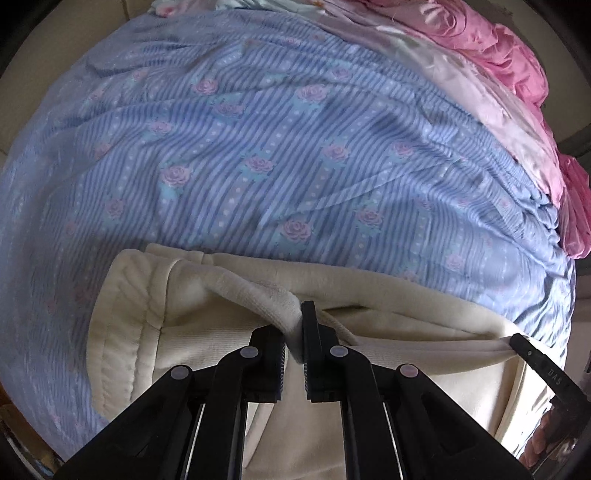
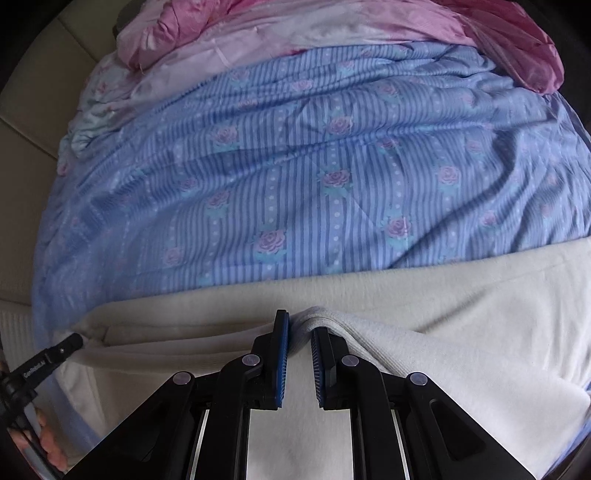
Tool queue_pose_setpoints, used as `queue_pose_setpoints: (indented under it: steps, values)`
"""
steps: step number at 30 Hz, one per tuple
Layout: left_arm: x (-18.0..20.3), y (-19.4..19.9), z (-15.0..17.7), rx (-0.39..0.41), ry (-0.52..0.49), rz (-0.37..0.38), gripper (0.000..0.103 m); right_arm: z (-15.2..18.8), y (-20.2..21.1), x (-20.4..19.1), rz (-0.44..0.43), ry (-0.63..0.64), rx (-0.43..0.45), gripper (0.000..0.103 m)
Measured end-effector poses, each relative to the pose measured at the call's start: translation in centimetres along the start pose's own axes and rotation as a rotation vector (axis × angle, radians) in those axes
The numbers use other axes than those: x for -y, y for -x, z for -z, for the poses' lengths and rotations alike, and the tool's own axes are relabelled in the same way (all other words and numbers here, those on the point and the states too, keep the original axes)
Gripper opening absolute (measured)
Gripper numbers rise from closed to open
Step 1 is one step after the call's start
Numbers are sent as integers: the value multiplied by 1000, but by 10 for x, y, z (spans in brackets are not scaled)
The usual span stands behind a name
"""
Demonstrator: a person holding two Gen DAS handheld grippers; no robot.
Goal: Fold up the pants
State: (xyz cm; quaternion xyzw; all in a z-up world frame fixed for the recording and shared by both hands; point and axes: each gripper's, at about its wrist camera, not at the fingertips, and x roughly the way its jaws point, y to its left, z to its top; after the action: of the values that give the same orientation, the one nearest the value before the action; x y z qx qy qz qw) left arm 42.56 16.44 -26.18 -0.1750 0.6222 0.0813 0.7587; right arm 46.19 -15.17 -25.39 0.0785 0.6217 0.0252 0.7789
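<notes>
- Two tongs are at work on one pair of cream fleece pants [image 1: 388, 306], which lies along the near edge of a bed, on top of a blue striped bedsheet [image 1: 277, 147] printed with roses.
- The left tongs [image 1: 293, 332] are pressed together on a raised fold of the cream fabric; the cloth bunches up between the two black fingers and fills the narrow gap.
- The right tongs [image 2: 298, 341] likewise pinch a lifted ridge of the pants, with fabric squeezed between the blue-ribbed pads [image 2: 282, 354] and draping over the right-hand finger.
- In the left wrist view, the ribbed waistband or cuff end of the pants sits to the left, and the right tongs show at the right edge, touching the same garment.
- In the right wrist view, the left tongs appear at the lower left, with the person's fingers beneath them.
- A crumpled pink quilt [image 2: 498, 33] is heaped at the far side of the bed, beyond the sheet.
</notes>
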Motion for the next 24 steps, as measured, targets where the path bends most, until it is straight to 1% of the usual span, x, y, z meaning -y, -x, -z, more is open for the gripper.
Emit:
queue_pose_setpoints:
  steps: [1,3,6,7,8,9,10,11,13,14,17,20,23,24]
  values:
    - [2,-1,-1,-2,-17,-12,13,-1,-3,0,6,4,-2,13]
    - [10,-1,-1,-3,-67,-43,14,0,-7,-2,20,22,-5,13]
    - [17,6,3,6,-109,-56,17,1,-7,-4,32,43,-13,16]
    - [18,10,4,11,-118,-58,22,2,-6,-5,32,53,-17,18]
    - [20,15,6,26,-129,-60,37,3,-4,-6,31,62,-23,22]
    - [20,23,7,52,-133,-65,47,3,-2,-7,27,67,-26,26]
    - [19,36,9,102,-132,-61,61,4,2,-7,10,68,-28,34]
    - [19,48,11,142,-129,-46,64,5,7,-7,-12,66,-27,41]
    - [19,68,11,182,-117,-27,64,7,19,-8,-47,60,-12,48]
    - [17,80,13,193,-104,-16,64,9,29,-9,-61,67,13,51]
    - [14,102,26,208,-101,10,64,16,59,-11,-67,100,86,53]
    - [25,119,53,208,-157,15,64,30,90,-14,-98,130,136,53]
    - [39,136,86,203,-212,34,64,49,119,-16,-99,181,172,53]
    - [42,142,97,199,-222,37,64,60,133,-15,-100,206,189,53]
